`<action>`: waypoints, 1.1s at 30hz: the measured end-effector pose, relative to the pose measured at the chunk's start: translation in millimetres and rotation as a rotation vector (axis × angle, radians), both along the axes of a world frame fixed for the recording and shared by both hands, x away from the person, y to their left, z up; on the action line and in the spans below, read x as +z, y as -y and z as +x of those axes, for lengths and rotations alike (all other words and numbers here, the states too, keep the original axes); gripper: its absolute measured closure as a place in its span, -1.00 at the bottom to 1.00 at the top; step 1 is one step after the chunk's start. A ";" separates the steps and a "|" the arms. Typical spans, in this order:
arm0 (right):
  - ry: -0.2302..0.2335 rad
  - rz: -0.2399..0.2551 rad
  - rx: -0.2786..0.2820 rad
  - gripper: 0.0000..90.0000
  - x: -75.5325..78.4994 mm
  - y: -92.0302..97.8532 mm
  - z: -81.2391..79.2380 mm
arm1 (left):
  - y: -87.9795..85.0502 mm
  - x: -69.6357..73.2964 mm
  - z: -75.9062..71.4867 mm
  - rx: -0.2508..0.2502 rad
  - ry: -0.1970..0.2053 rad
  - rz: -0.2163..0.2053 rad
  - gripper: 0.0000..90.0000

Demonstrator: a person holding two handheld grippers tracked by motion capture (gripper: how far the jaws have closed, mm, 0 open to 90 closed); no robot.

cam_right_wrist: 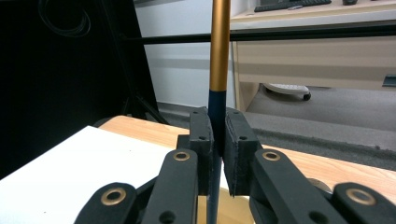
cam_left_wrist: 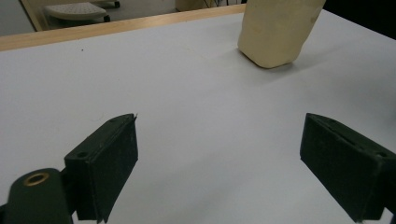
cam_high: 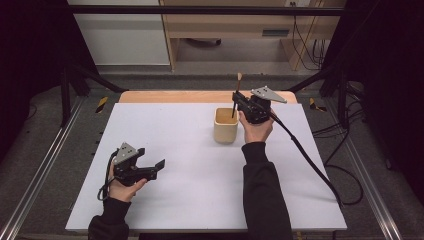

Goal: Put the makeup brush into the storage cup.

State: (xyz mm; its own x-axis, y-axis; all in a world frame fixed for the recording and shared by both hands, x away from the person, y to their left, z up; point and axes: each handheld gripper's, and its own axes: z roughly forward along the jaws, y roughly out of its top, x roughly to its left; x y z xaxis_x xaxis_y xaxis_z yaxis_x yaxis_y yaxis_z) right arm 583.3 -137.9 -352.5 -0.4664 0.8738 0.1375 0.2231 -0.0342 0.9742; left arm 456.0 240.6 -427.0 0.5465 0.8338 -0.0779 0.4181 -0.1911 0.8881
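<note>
A thin stick (cam_high: 238, 87), gold above and dark blue below, stands upright with its lower end inside a beige cup (cam_high: 226, 126) at the far middle of the white table (cam_high: 200, 180). My right gripper (cam_high: 235, 101) is shut on the stick just above the cup's right rim. In the right gripper view the pads (cam_right_wrist: 237, 140) clamp the dark part of the stick (cam_right_wrist: 219, 51). My left gripper (cam_high: 156, 170) rests low at the near left, open and holding nothing. In the left gripper view its jaws (cam_left_wrist: 224, 154) stand wide apart over bare table, with the cup (cam_left_wrist: 275, 30) far ahead.
A wooden table edge (cam_high: 200, 96) runs along the far side of the white sheet. A black cable (cam_high: 310, 160) trails from the right gripper across the table's right side. Metal rails flank the table, and a wooden desk stands behind it.
</note>
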 end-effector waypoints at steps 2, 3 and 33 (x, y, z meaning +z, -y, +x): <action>-0.004 -0.001 -0.001 0.86 -1.4 -0.4 1.0 | 0.2 -0.1 -0.1 0.001 0.001 0.002 -0.76; -0.004 -0.003 -0.001 0.86 -2.0 -0.9 1.4 | 0.3 -0.1 -0.1 0.001 0.001 0.002 -0.76; -0.070 -0.034 -0.010 0.86 -27.3 -11.0 11.3 | 1.2 -0.3 -0.3 0.000 0.003 0.010 -0.76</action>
State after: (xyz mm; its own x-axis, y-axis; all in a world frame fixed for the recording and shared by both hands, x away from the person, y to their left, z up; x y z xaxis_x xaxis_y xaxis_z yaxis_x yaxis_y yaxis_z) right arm 594.6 -126.9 -379.8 -0.4478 0.8832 0.1393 0.2908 -0.0035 0.9568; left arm 455.6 239.4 -427.3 0.5466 0.8346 -0.0681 0.4154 -0.1997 0.8874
